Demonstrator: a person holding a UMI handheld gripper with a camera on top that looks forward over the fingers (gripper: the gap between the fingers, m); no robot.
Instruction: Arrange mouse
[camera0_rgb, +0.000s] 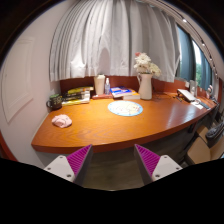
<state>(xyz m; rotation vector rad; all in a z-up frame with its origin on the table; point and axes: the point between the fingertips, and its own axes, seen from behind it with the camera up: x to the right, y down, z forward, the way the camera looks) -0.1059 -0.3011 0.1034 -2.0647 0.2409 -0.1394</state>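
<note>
A small pale pink-white object (62, 121), shaped like a mouse, lies on the curved wooden table (110, 130) near its left end, well beyond my left finger. A round light-blue mat (125, 108) lies near the middle of the table, farther back. My gripper (112, 165) is open and empty, held in front of the table's near edge, with nothing between its purple pads (78, 160).
A white vase of flowers (146, 80) stands behind the round mat. Books and bottles (78, 96) sit at the back left. A keyboard-like device (190, 97) lies at the far right. Curtains hang behind the table.
</note>
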